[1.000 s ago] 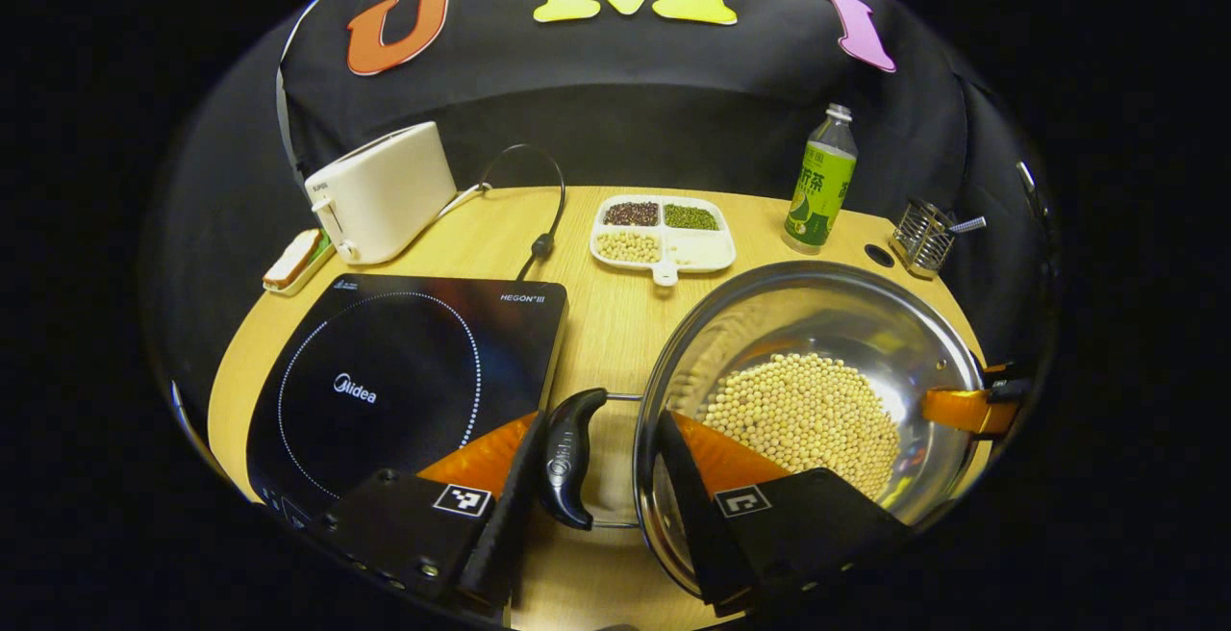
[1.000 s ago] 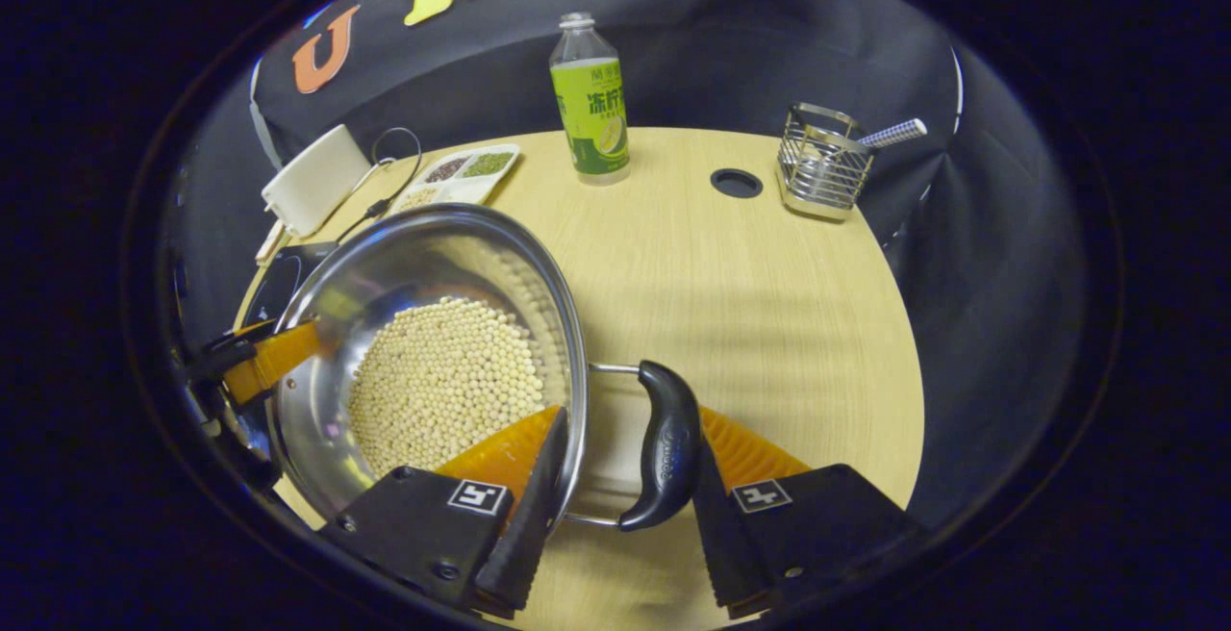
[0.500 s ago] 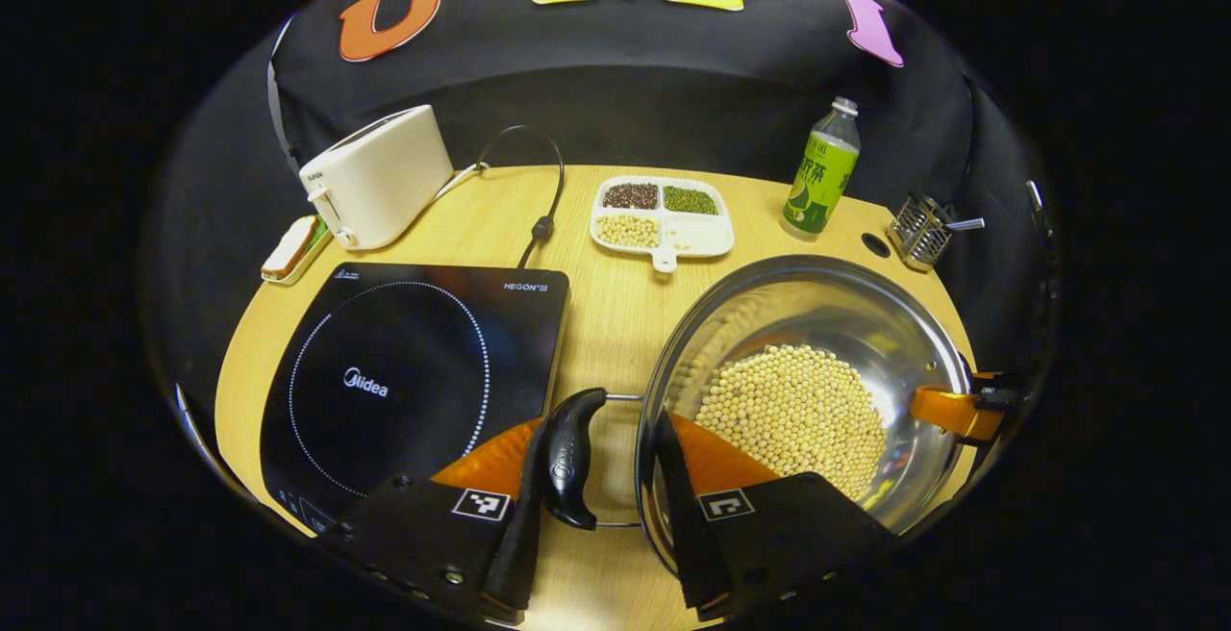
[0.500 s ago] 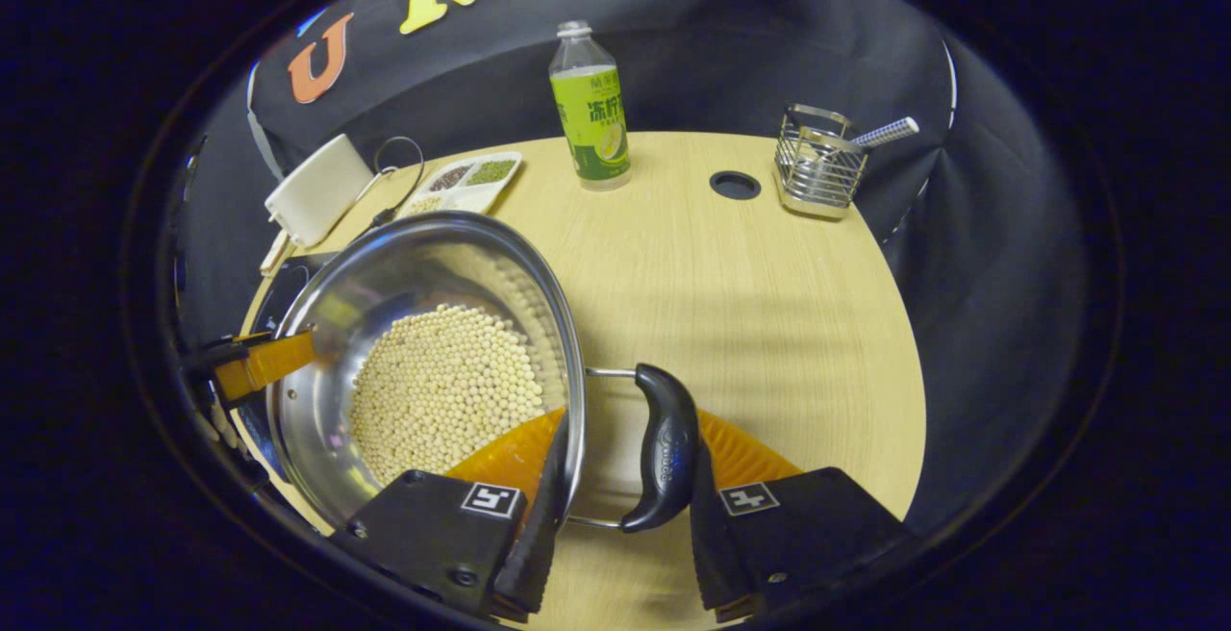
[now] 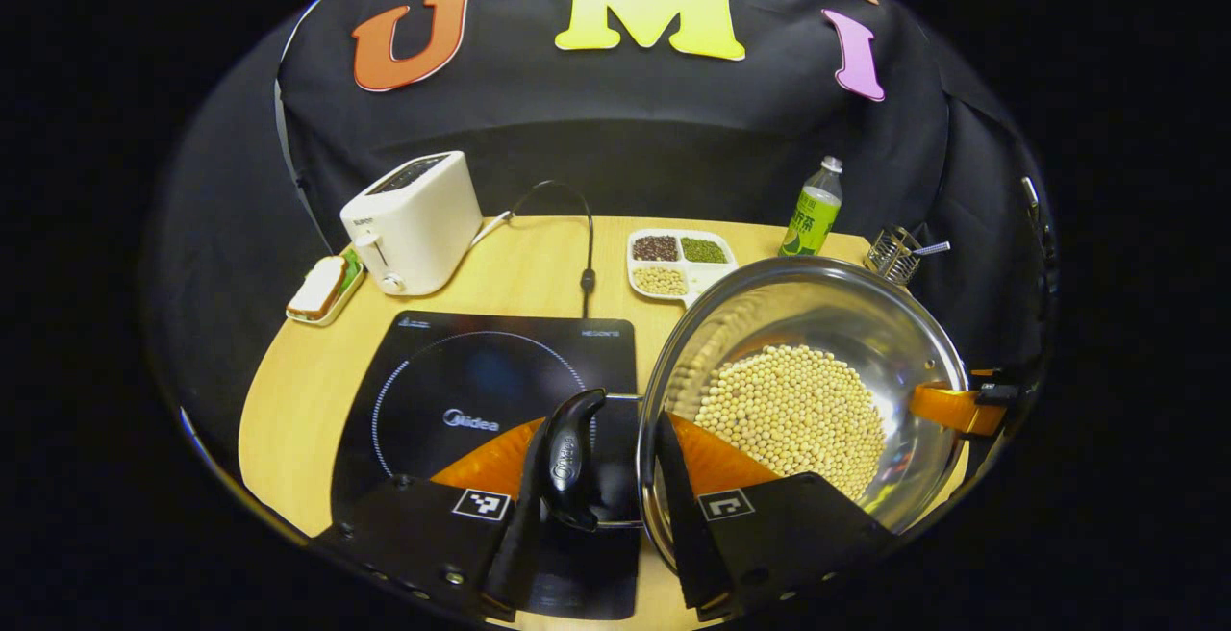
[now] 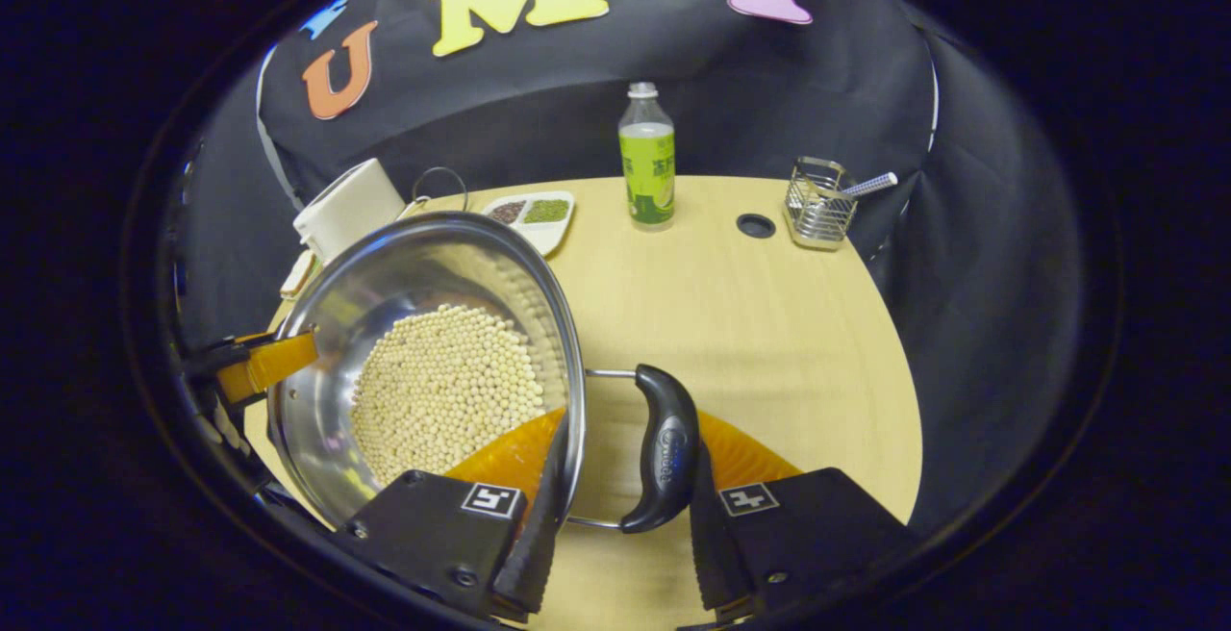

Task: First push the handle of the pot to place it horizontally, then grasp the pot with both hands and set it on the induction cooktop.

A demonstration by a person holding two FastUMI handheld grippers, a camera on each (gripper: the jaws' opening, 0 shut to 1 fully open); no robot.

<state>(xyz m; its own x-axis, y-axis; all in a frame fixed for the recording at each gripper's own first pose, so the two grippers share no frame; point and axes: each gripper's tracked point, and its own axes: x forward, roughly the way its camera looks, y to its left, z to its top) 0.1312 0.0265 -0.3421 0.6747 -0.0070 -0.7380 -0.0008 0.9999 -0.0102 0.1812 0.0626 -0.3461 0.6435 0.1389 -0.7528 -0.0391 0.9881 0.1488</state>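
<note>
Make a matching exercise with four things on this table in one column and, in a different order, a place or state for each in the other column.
Things:
1. pot
2. toaster
3. bottle
4. divided dish

Places or states:
A. holds dark, green and pale grains in separate compartments
B. white, at the table's far left, behind the cooktop
C. filled with pale beans, a tool at each side handle
D. upright with a green label

Pairs: 1-C, 2-B, 3-D, 4-A
</note>
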